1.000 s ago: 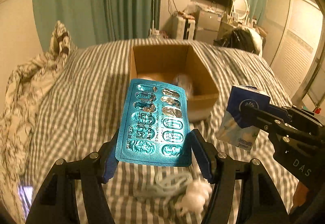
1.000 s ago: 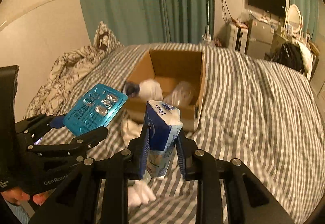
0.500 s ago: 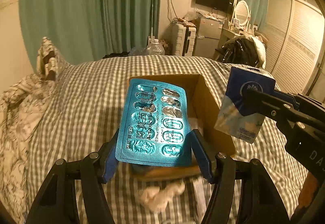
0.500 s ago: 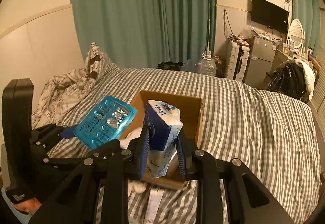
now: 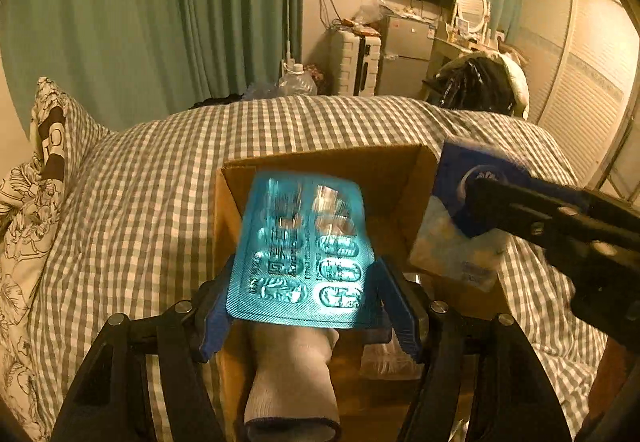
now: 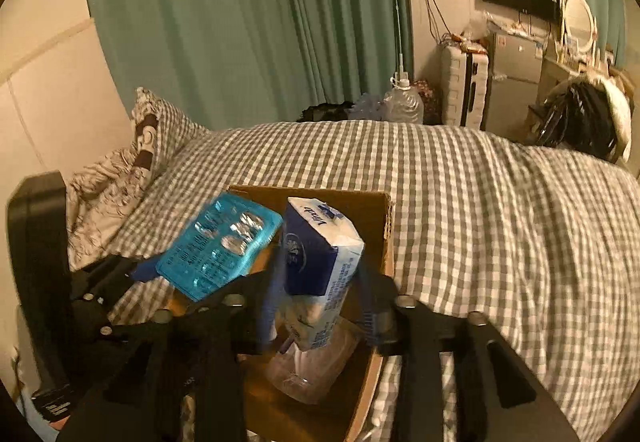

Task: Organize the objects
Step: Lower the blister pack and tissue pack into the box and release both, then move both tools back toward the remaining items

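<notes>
My left gripper (image 5: 304,302) is shut on a teal blister pack of pills (image 5: 300,246) and holds it above the open cardboard box (image 5: 384,169) on the bed. The pack also shows in the right wrist view (image 6: 218,244). My right gripper (image 6: 320,298) holds a blue and white tissue pack (image 6: 320,254) over the same box (image 6: 376,209); the jaws look blurred and slightly apart from it. The tissue pack shows at the right of the left wrist view (image 5: 460,217). A white sock (image 5: 292,374) and a clear plastic item (image 6: 308,366) lie inside the box.
The box sits on a grey checked bedspread (image 6: 500,209). A patterned pillow (image 5: 44,145) and floral quilt lie at the left. Green curtains (image 6: 240,21), a suitcase (image 6: 464,81), a fridge and a TV stand behind the bed.
Both grippers have moved forward from in front of the box to directly above its opening, carrying the blister pack and tissue pack. The right jaws now look blurred around the tissue pack.
</notes>
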